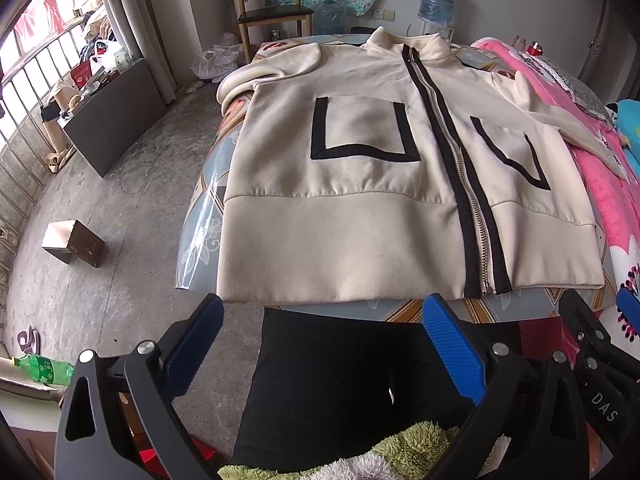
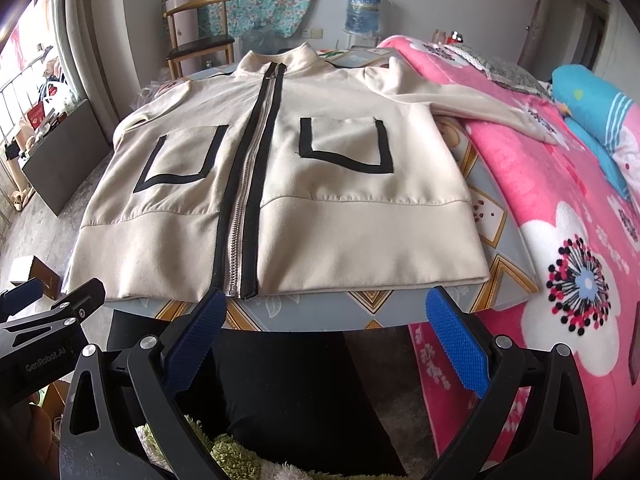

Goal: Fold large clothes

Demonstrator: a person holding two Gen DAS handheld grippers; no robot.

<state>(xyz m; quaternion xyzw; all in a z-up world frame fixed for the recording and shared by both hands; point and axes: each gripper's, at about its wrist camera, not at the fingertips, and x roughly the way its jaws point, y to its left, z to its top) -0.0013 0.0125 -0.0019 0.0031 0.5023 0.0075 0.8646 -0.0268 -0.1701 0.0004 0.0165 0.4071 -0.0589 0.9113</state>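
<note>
jacket, cream with black trim, lies flat and face up on the surface, which carries a patterned blue-grey cover with gold diamonds. zipper closed along the full front, flanked by black bands; pull sits near the collar. two chest pockets outlined in black, one either side of the zip. hem runs along the near edge of the surface, overhanging slightly at the left corner in the left wrist view. one sleeve stretches out to the right onto a pink floral blanket; the other sleeve bends back at the far left corner of the surface.

left gripper: jaws spread wide, nothing between them, held just short of the hem and apart from the cloth. right gripper: jaws likewise spread wide and empty, in front of the hem near the zipper's lower end, not touching. each gripper's edge shows in the other's view, side by side.

below the grippers: dark clothing of the person and a fuzzy green fabric.

background: wooden chair and water bottle against the far wall, small box and a green plastic bottle on the concrete floor.
</note>
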